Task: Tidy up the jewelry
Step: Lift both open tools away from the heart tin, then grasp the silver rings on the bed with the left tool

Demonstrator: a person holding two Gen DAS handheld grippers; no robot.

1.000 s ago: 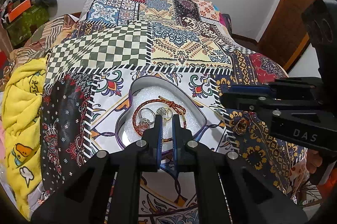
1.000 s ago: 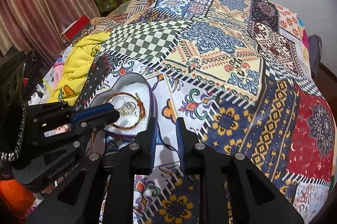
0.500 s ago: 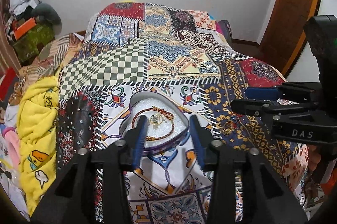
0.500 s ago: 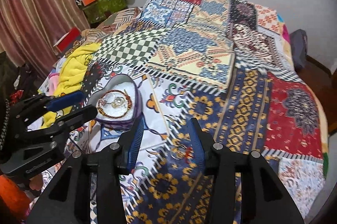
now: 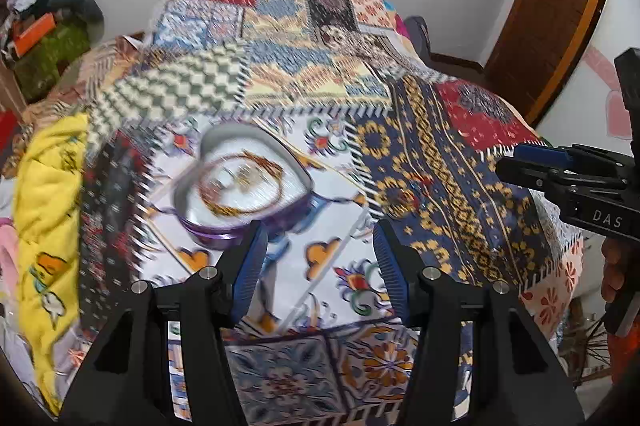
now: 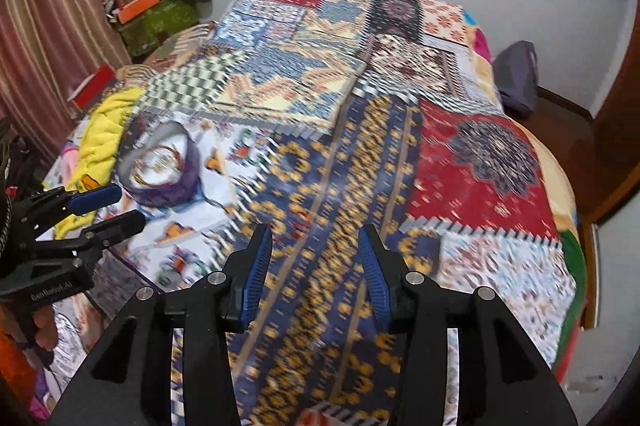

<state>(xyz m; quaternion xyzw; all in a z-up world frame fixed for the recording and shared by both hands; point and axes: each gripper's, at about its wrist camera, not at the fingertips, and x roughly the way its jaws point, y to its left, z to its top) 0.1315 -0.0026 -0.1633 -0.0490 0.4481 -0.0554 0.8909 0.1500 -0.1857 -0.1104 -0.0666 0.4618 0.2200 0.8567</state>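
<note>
Change: both tongs have pulled back from the heart-shaped box (image 5: 244, 182) and spread apart.
Left tongs (image 5: 318, 266): released, empty, above the bed quilt (image 5: 440, 162).
Right tongs (image 6: 316, 268): released, empty, over navy patchwork.
Box: on the quilt, lid off, left of both tongs.
Contents: one red-gold cord bracelet (image 5: 240, 186) circling small rings; blur hides their number.
Handling: light, limp, slippery, likely; pinch the cord at its rim.
Count: one box, one bracelet, two tongs.
</note>
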